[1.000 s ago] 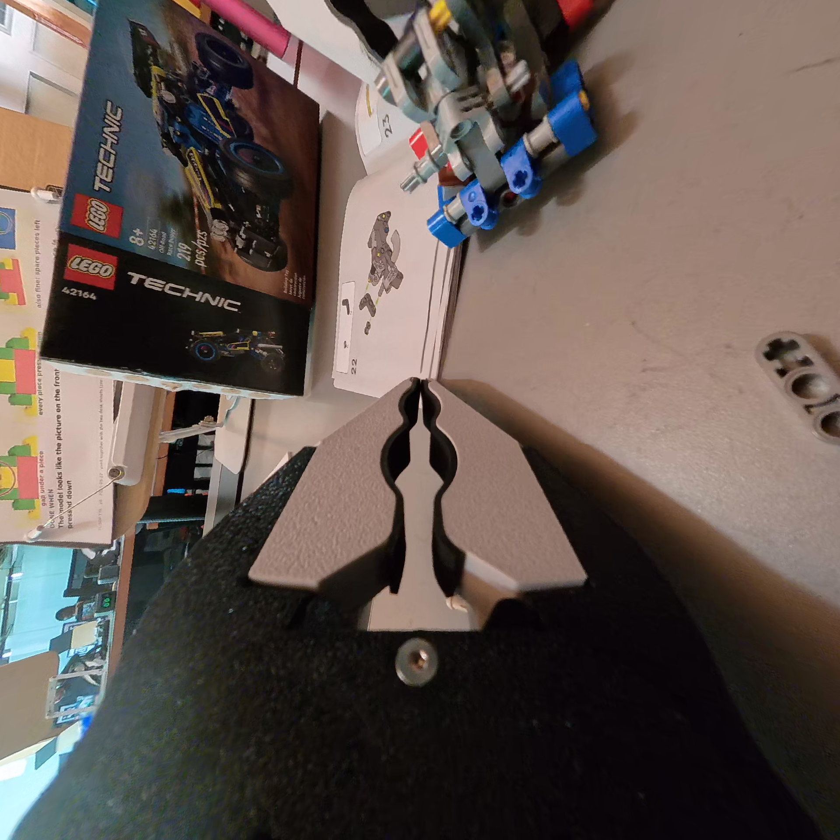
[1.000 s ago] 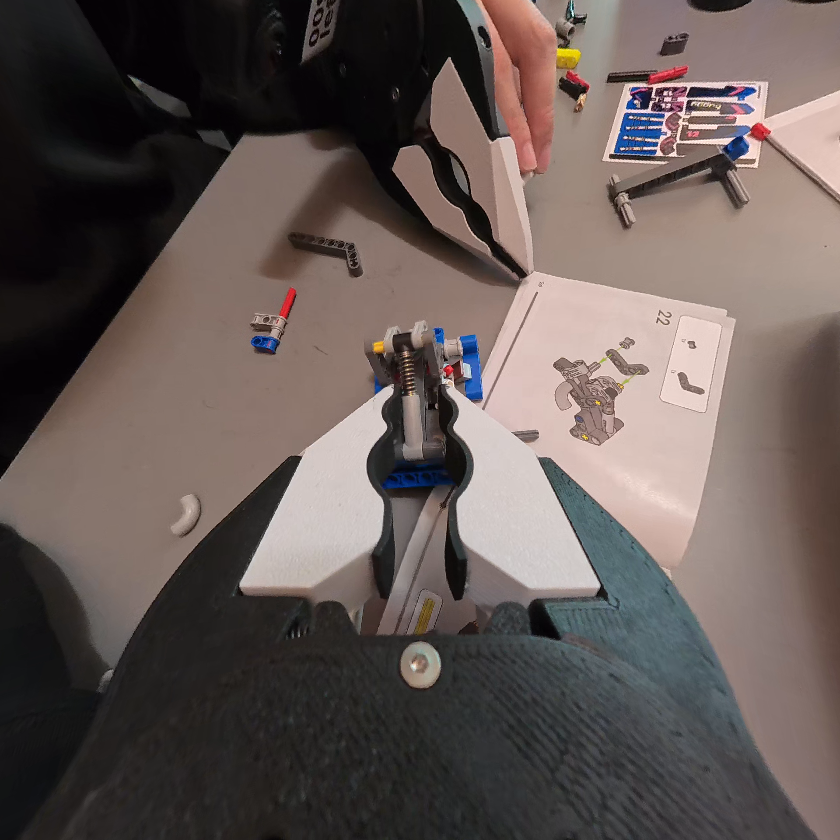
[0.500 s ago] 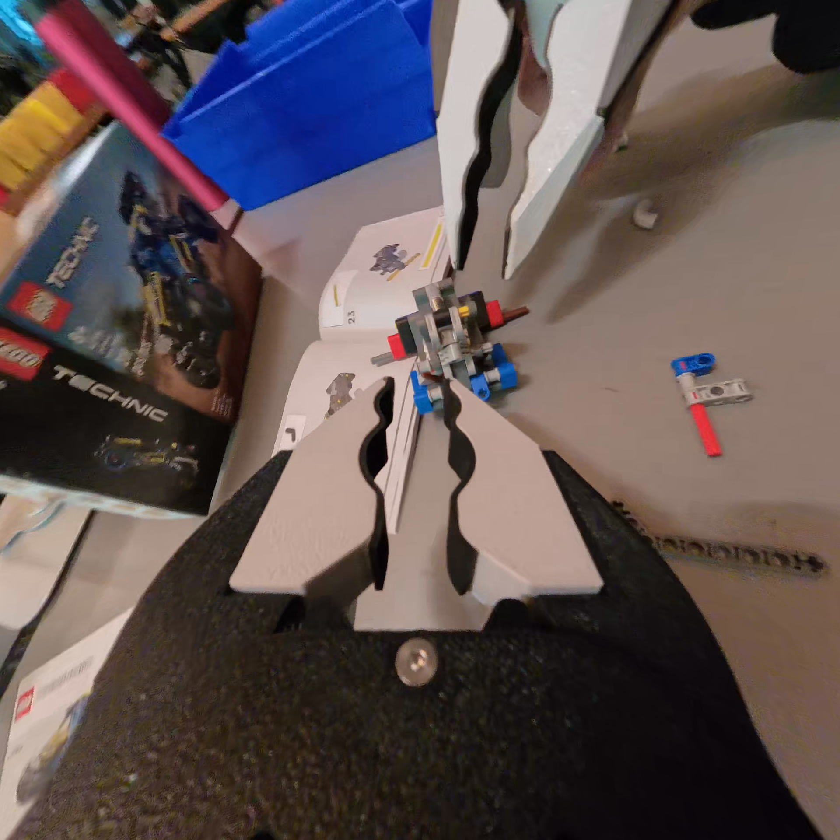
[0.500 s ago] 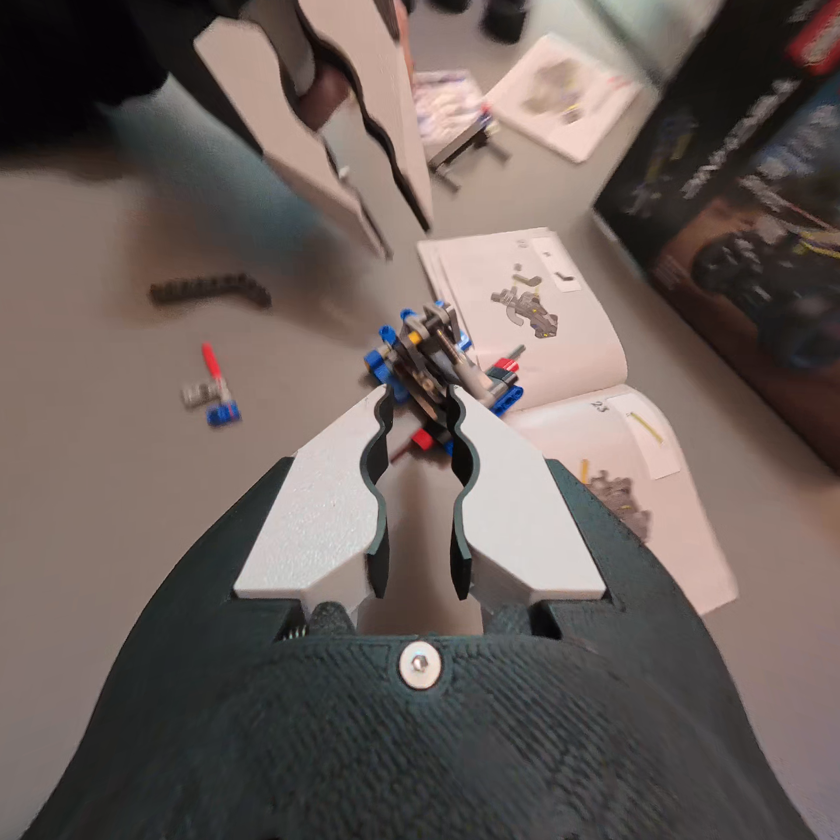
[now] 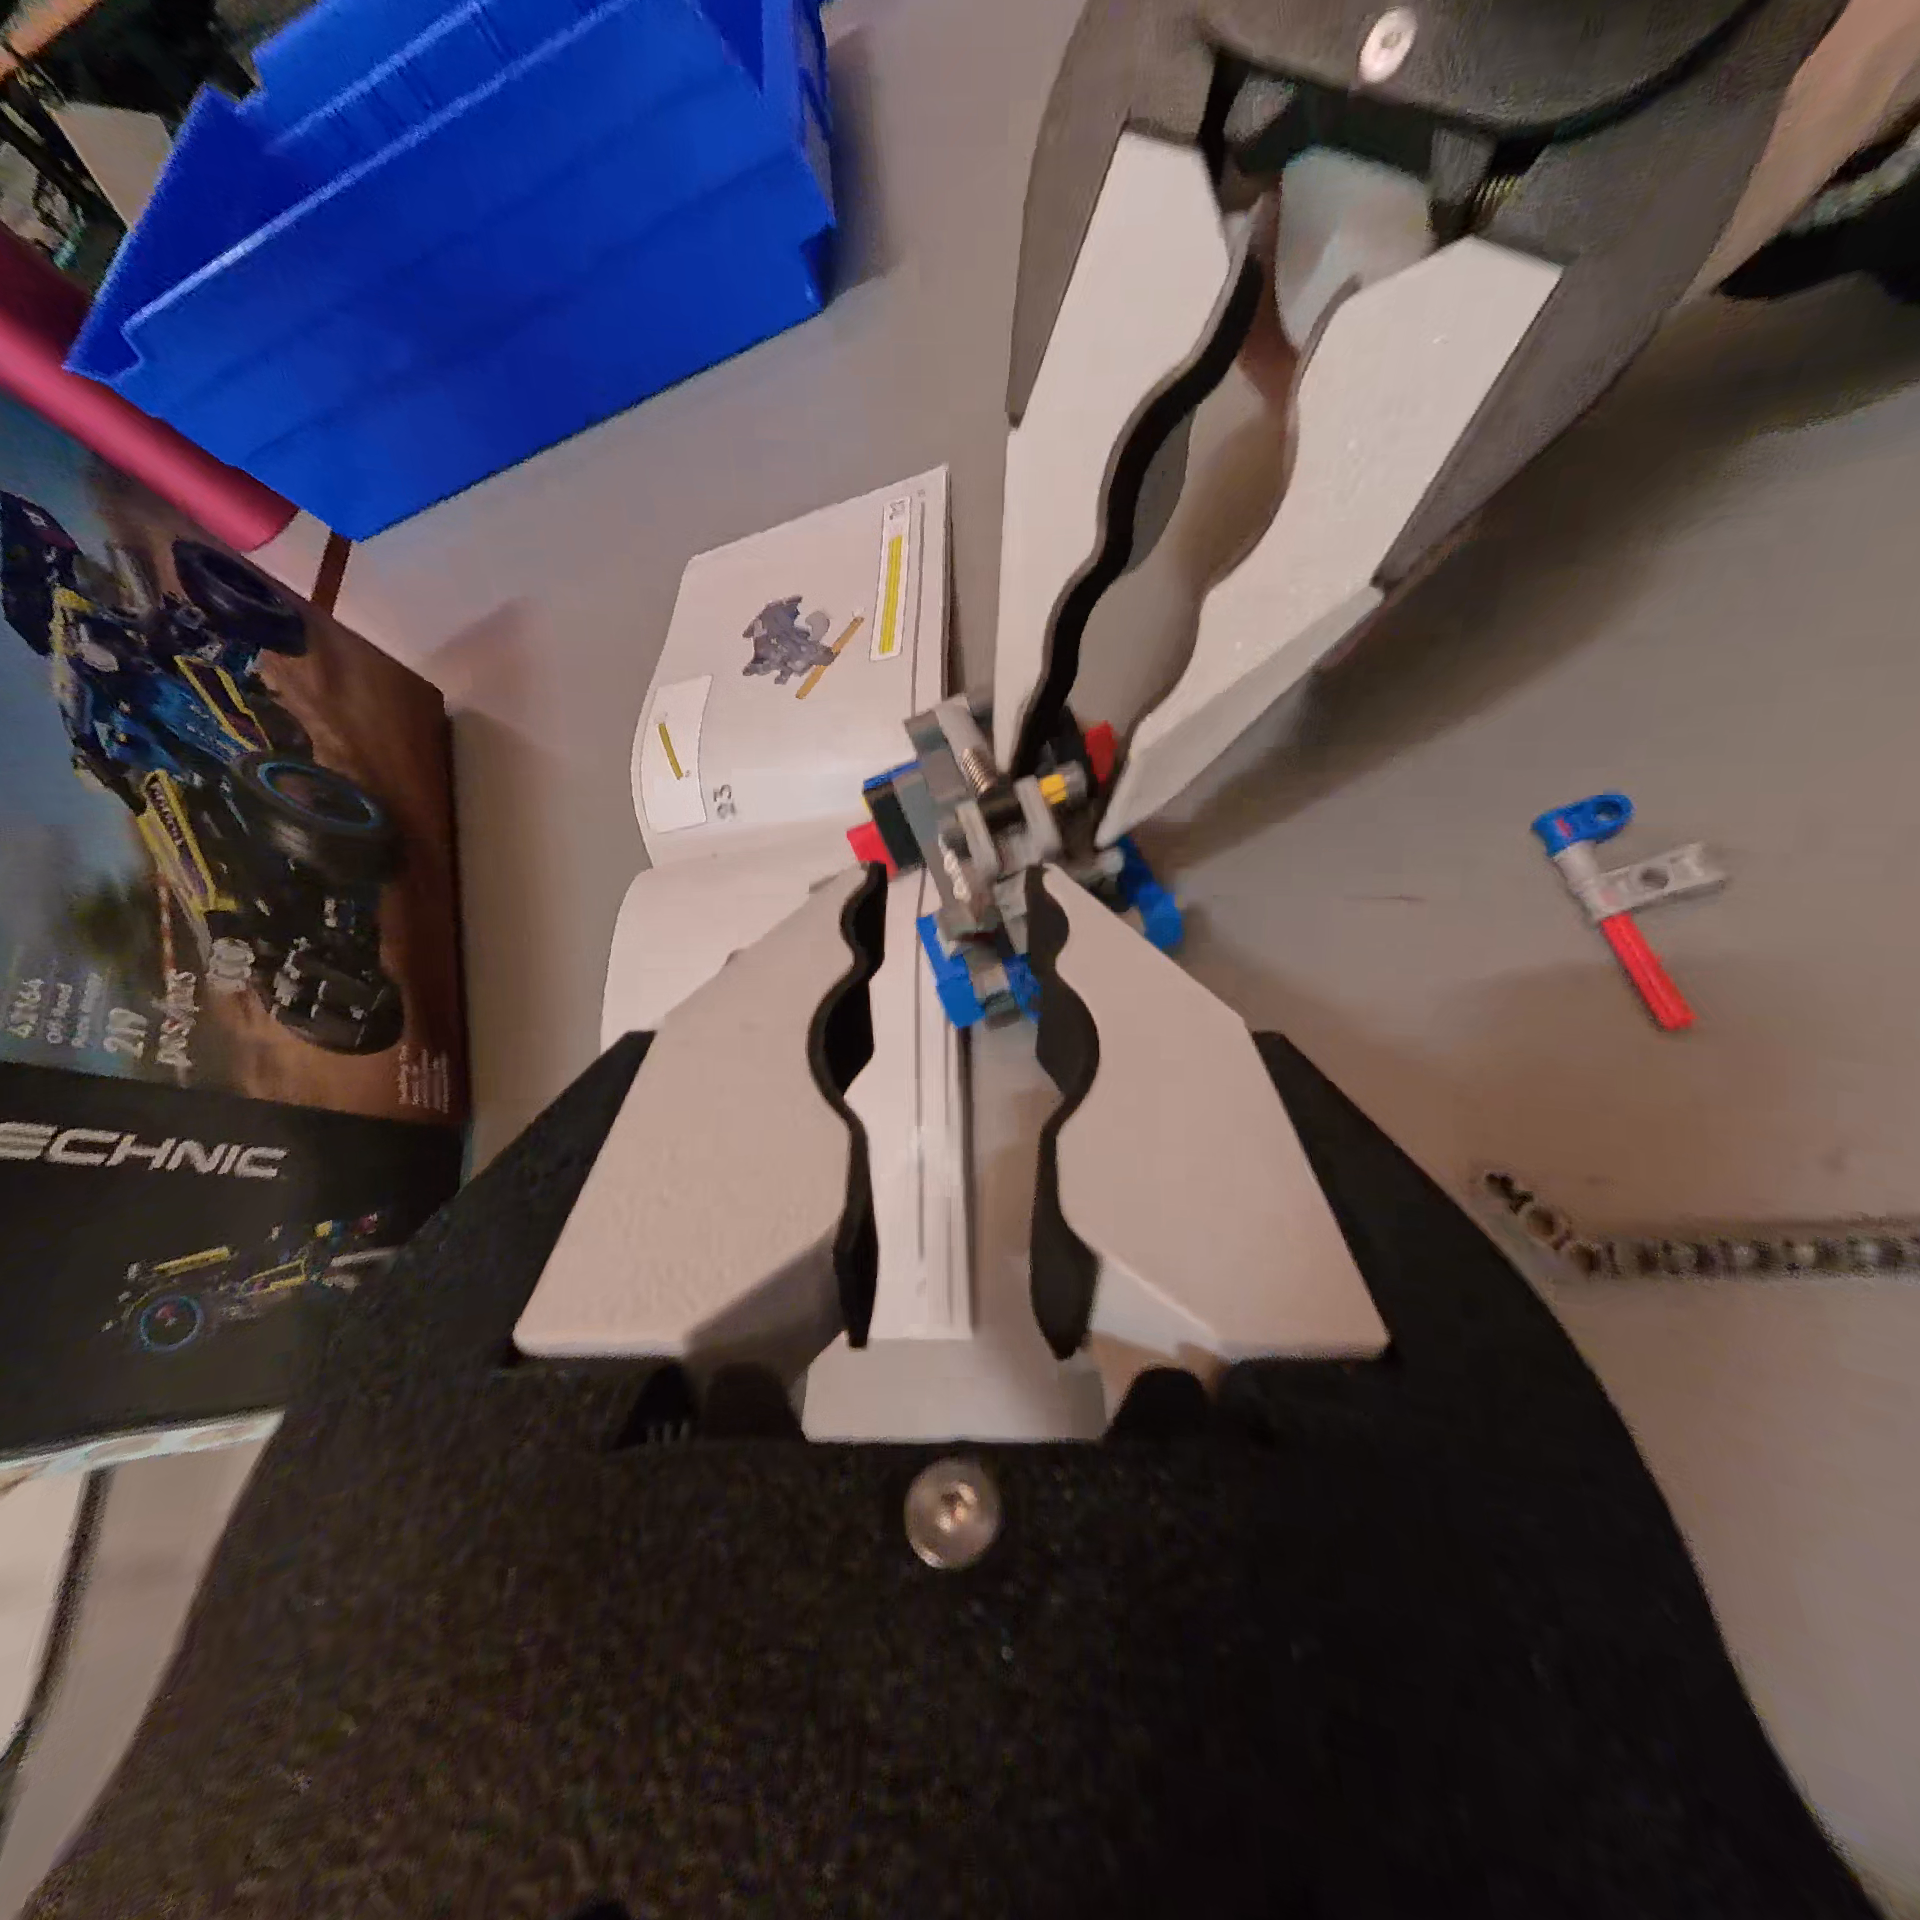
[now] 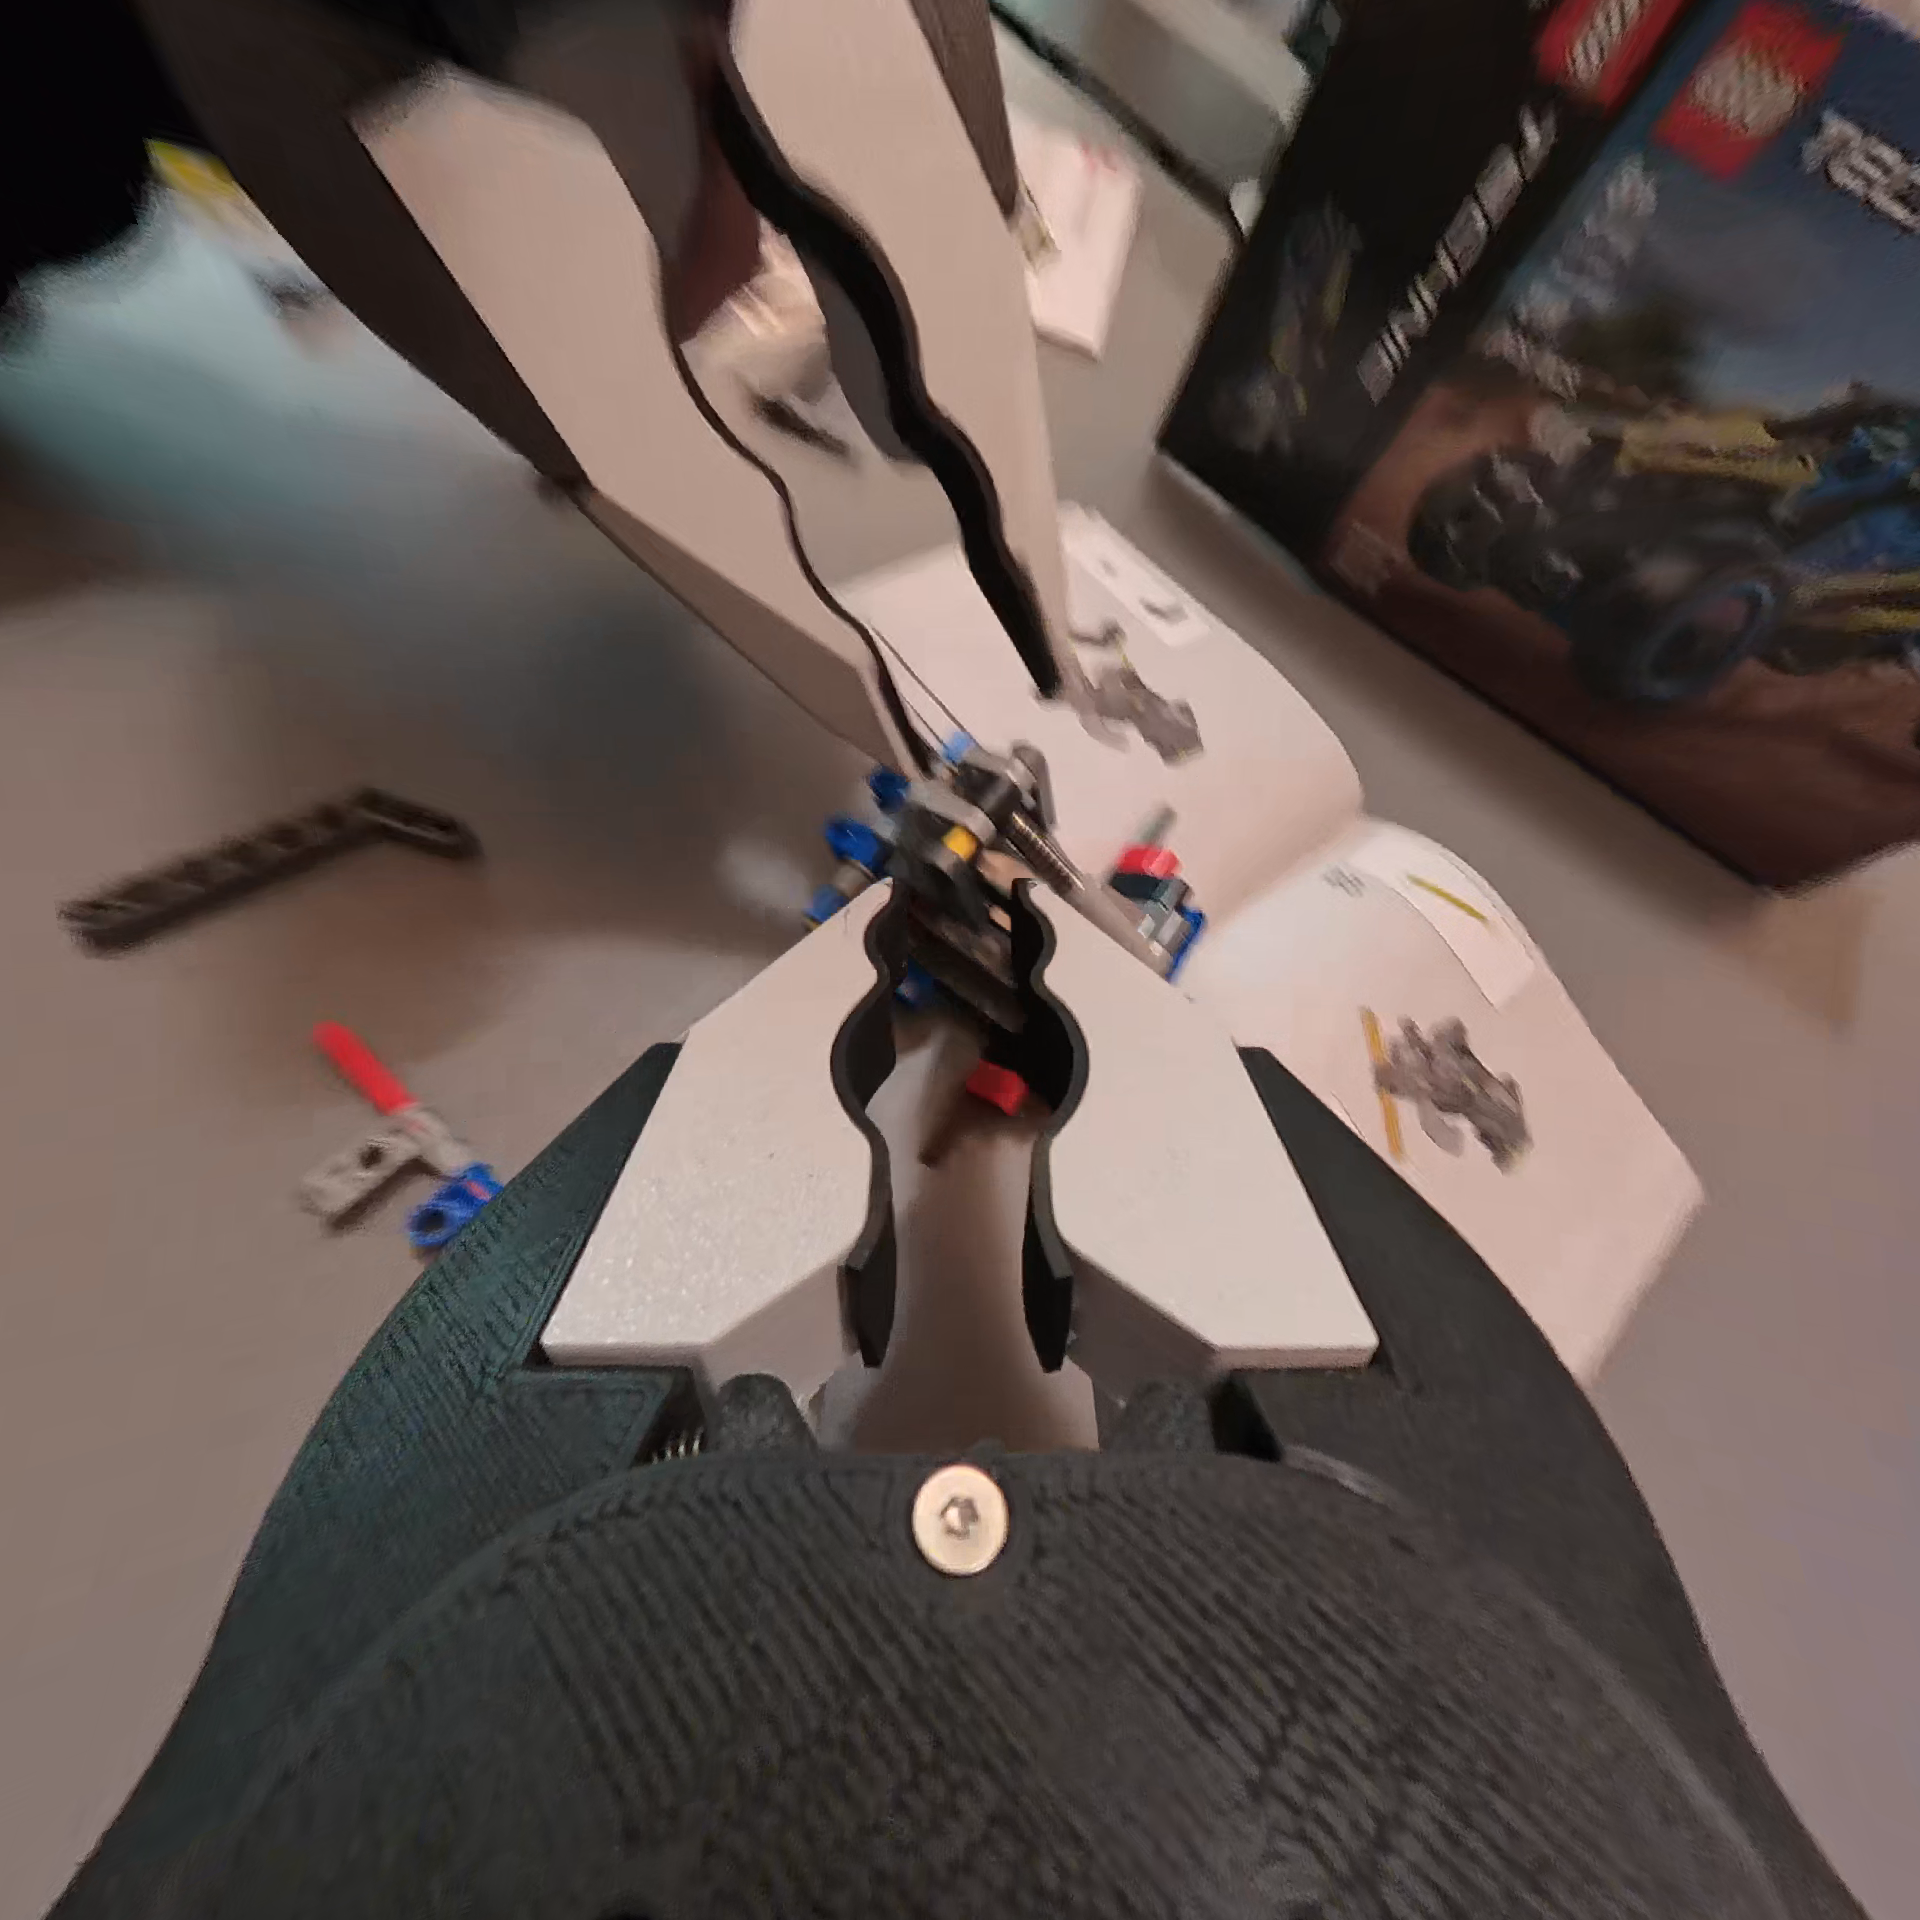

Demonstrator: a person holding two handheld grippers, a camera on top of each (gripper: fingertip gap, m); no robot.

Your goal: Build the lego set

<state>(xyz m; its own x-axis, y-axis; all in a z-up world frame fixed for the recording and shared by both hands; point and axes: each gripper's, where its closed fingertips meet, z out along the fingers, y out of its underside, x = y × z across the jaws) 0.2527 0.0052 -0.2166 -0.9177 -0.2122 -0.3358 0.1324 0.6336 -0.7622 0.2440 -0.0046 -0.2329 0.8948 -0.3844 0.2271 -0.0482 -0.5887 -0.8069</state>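
A small brick assembly (image 5: 987,842) of grey, blue, red and black parts with a metal spring sits at the edge of an open instruction booklet (image 5: 790,675). My right gripper (image 6: 954,899) is shut on the assembly's dark lower part (image 6: 966,935). It also shows in the left wrist view (image 5: 1070,795), reaching in from above. My left gripper (image 5: 954,894) is open. The assembly's near end lies against its right finger (image 5: 1049,935), with a clear gap to the left finger (image 5: 862,935). In the right wrist view the left gripper (image 6: 975,725) comes in from the top, with one tip at the assembly.
A printed toy box (image 5: 208,831) stands left of the booklet, and a blue bin (image 5: 468,229) stands behind it. On the grey table lie a small blue, grey and red piece (image 5: 1621,894) and a long dark beam (image 5: 1714,1247).
My left gripper opened from shut and swung round to the assembly. My right gripper let go of the assembly half a second ago, turned, and its pads came together on it once more.
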